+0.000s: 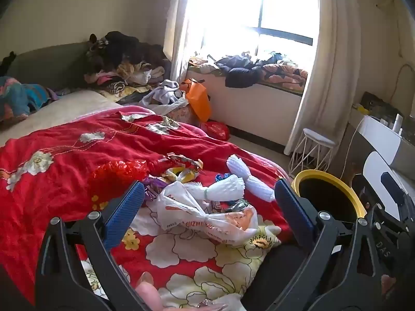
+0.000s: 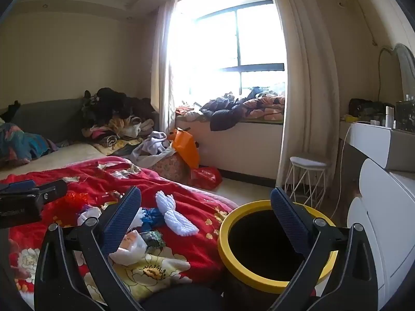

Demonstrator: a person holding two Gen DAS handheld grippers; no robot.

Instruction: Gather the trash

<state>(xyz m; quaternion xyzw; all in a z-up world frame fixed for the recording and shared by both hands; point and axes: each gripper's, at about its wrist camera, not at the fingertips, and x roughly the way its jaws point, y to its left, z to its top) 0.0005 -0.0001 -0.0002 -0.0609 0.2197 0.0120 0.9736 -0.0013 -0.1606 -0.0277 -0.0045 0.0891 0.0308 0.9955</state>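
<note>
Item: crumpled white plastic carrier bag with orange print (image 1: 205,215), lying on the red floral quilt (image 1: 59,140) near the bed's foot corner. Long axis runs roughly left to right across the left wrist view.

Adjacent litter: two white ribbed foam fruit sleeves (image 1: 233,186), foil snack wrappers (image 1: 184,168), red crinkled plastic (image 1: 116,173).

Left gripper (image 1: 207,202): jaws spread wide, holding nothing, touching nothing discernible. The bag lies directly ahead between its blue-padded fingers (image 1: 124,215); this is the nearer tool, judged best placed for the pick.

Right gripper (image 2: 207,223): jaws likewise wide apart and empty, poised over the near rim of the yellow-rimmed black round bin (image 2: 259,282), which stands just beside the bed's corner, to the right of the litter.
</note>
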